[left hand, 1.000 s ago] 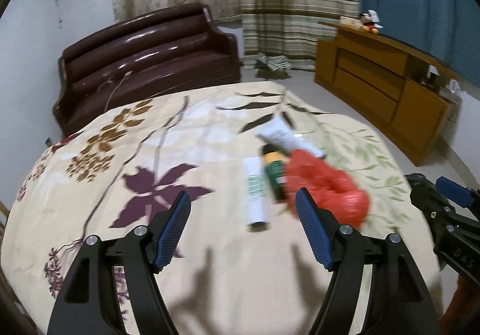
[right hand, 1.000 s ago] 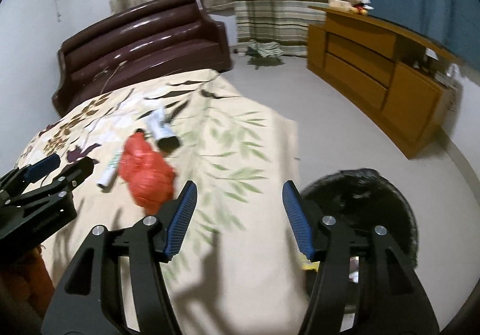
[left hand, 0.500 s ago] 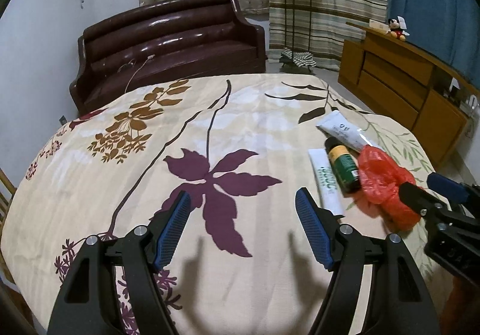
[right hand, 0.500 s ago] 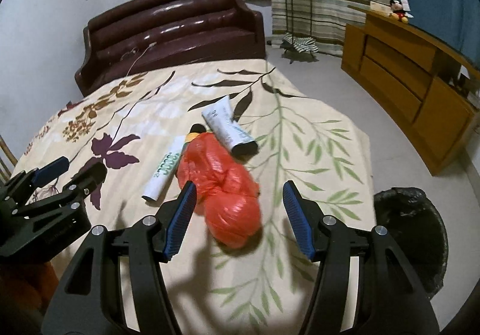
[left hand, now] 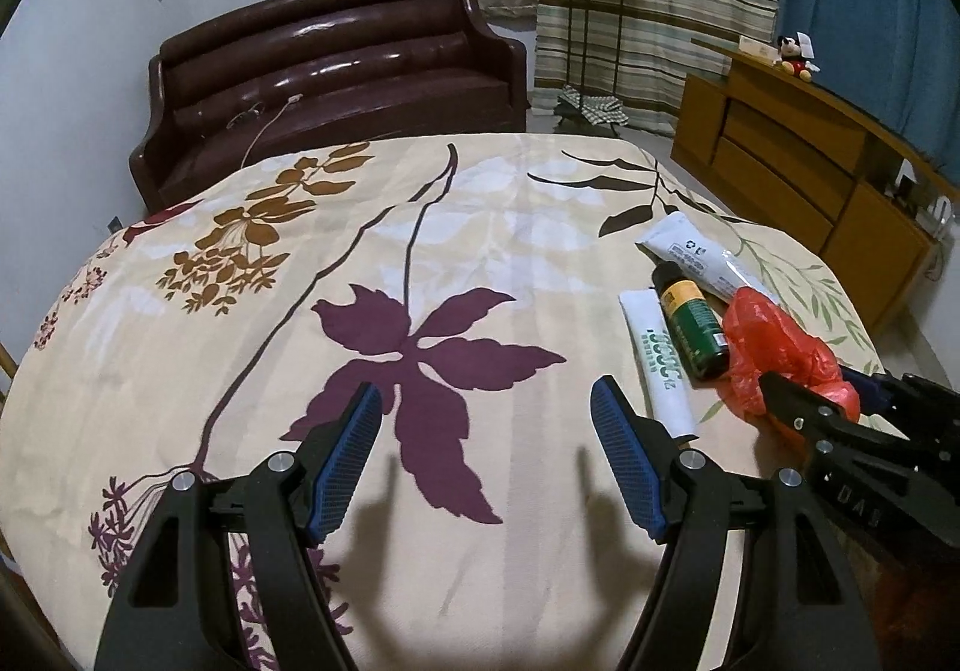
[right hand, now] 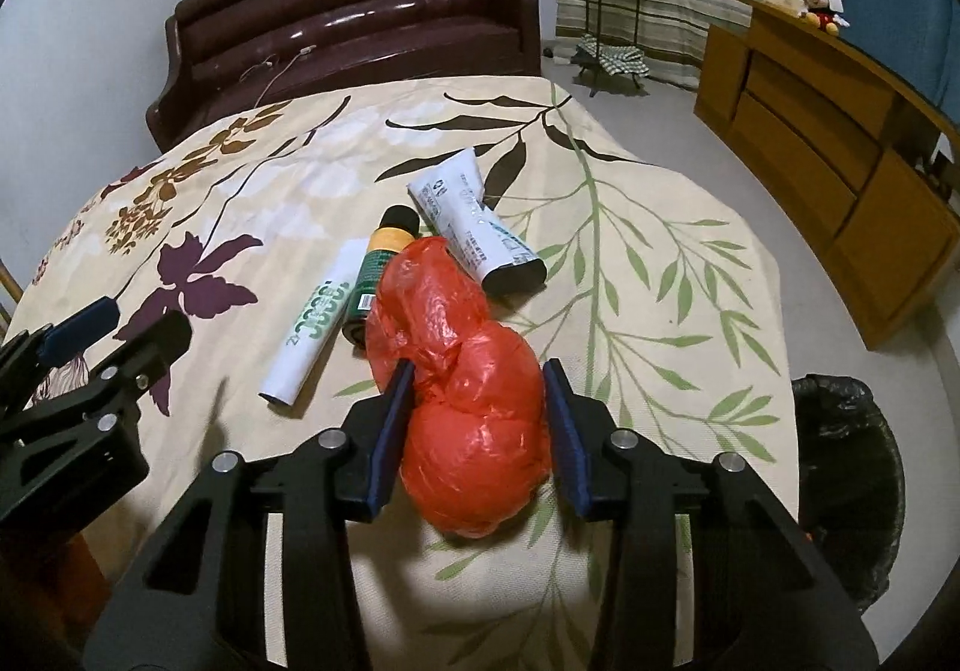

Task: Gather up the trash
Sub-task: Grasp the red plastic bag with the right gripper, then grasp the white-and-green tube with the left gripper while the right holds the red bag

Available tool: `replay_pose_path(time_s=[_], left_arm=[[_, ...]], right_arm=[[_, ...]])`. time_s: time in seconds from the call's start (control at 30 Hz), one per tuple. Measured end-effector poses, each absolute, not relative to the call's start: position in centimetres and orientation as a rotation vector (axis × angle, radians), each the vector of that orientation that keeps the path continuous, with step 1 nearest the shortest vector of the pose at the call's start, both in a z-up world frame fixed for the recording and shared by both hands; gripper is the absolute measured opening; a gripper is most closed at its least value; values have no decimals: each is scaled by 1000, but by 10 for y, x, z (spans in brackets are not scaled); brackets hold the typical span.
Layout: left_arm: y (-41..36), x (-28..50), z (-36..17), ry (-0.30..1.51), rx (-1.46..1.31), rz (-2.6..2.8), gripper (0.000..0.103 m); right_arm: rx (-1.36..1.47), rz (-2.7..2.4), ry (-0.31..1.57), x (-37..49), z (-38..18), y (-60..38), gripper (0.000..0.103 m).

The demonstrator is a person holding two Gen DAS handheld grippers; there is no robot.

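A crumpled red plastic bag (right hand: 474, 431) lies on the flowered bedspread (right hand: 630, 263), near its right side. My right gripper (right hand: 477, 371) straddles the bag, its jaws closing, and both blue pads touch the bag's sides. Just behind the bag lie a slim white tube (right hand: 312, 323), a green bottle with a yellow neck (right hand: 375, 275) and a wider white tube (right hand: 474, 227). My left gripper (left hand: 486, 401) hovers open over a purple flower print, with nothing between its fingers. The left wrist view shows the bag (left hand: 774, 347) and my right gripper (left hand: 816, 389) at the right.
A black-lined trash bin (right hand: 852, 467) stands on the floor by the bed's right edge. A dark brown sofa (left hand: 336, 89) sits beyond the bed. A wooden cabinet (left hand: 798, 161) runs along the right wall, and a plant stand (left hand: 594, 11) stands by the striped curtain.
My right gripper swung left from the bin side, came down over the red bag, and its jaws narrowed onto it. My left gripper shifted left, away from the trash, and stayed open.
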State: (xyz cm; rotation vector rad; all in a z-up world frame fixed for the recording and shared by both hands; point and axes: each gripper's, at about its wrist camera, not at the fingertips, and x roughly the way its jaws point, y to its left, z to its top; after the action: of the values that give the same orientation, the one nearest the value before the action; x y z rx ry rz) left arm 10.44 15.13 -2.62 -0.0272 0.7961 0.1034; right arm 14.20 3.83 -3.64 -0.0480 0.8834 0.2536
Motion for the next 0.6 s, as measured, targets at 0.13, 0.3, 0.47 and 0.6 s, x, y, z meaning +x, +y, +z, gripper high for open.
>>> replay_pose_path(time_s=[0.13, 0.3, 0.47, 0.6], left_arm=[[145, 107, -26, 799, -27, 89, 70], [132, 109, -25, 798, -17, 58, 70], [121, 114, -25, 803, -15, 28, 70], [113, 123, -31, 835, -17, 3, 70]], right_arm=[[-38, 259, 876, 137, -35, 35, 40], [-19, 246, 855, 128, -29, 23, 40], [-3, 205, 823, 126, -21, 5, 39], [16, 177, 816, 130, -21, -8, 39]])
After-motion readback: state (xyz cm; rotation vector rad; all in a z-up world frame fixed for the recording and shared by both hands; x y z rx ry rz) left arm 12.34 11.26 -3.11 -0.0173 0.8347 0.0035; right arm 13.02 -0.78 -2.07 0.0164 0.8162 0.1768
